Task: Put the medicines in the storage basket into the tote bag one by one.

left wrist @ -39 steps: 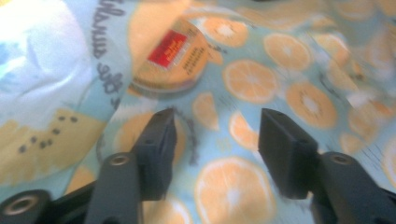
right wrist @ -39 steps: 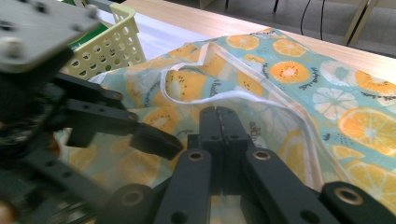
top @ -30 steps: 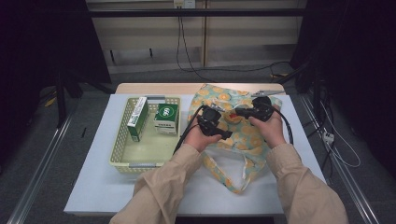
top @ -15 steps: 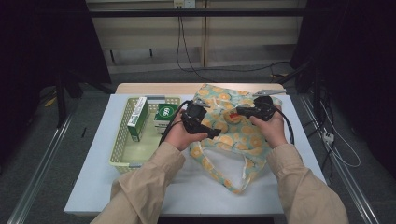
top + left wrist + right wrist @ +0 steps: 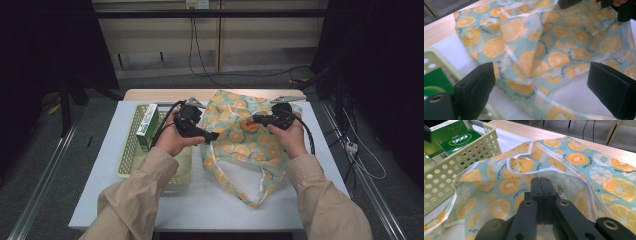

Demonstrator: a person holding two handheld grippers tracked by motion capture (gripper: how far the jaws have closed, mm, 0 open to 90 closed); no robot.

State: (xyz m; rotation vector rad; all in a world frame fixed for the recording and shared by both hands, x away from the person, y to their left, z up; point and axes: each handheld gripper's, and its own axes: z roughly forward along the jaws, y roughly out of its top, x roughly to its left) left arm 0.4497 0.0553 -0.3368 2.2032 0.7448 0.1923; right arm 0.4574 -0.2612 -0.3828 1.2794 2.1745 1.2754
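Observation:
An orange-slice print cloth bag (image 5: 240,150) (image 5: 564,37) (image 5: 579,157) lies crumpled on the white table. My left gripper (image 5: 210,135) (image 5: 544,82) hovers at the bag's left edge, beside the basket. Its jaws have just been opening and now stand wide apart with nothing between them. My right gripper (image 5: 255,119) (image 5: 541,182) is over the bag's upper middle, shut on the cloth near its white-trimmed rim. In the left gripper view the folds rise toward it.
A pale green perforated basket (image 5: 129,150) (image 5: 449,170) stands left of the bag with green boxes (image 5: 148,126) (image 5: 456,138) in its far end. Bare white tabletop (image 5: 200,205) lies in front of the bag. Cables hang behind the table.
My left gripper has drawn back to the left off the bag toward the basket, and it has risen a little. The right gripper has stayed where it was.

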